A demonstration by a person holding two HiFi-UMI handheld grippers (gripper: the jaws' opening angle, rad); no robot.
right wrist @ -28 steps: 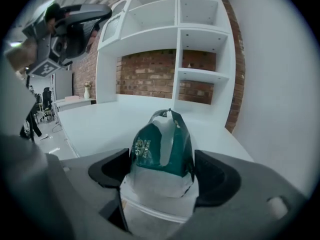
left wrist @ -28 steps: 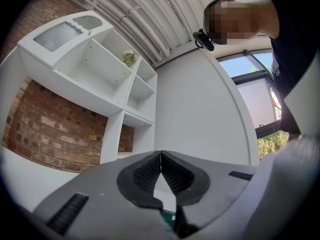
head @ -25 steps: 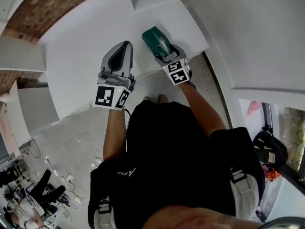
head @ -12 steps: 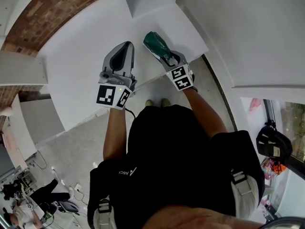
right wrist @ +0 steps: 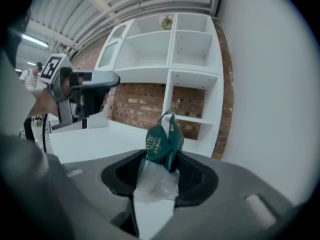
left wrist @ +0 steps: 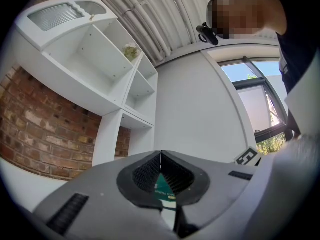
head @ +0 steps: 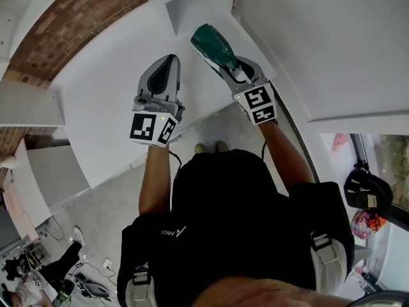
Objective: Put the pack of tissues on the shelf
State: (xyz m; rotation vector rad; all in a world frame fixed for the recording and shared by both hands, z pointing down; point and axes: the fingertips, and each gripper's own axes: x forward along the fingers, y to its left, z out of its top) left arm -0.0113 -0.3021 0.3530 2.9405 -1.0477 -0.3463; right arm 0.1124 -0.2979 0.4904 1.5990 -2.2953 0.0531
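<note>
The green pack of tissues (head: 214, 43) sticks out of my right gripper (head: 238, 69), held above the far right part of the white table (head: 102, 101). Its jaws are closing, and the pads press on the pack's clear end. In the right gripper view the crumpled green pack (right wrist: 162, 139) stands up between the jaws of the right gripper (right wrist: 159, 170), in front of the white shelf unit (right wrist: 172, 49). My left gripper (head: 167, 62) hovers over the table to the left, shut and empty. In the left gripper view, a sliver of the green pack (left wrist: 163, 185) shows through the left gripper's (left wrist: 161, 156) meeting jaws.
The white shelf unit (left wrist: 95, 59) with several open compartments stands against a brick wall (left wrist: 35, 134); a small pale object (right wrist: 166, 21) sits in a top compartment. A white wall (head: 332, 37) rises at the right. A person (head: 38, 280) and cables are on the floor at lower left.
The right gripper has closed on the pack and lifted it off the table, shifting right and nearer. The left gripper has stayed in place.
</note>
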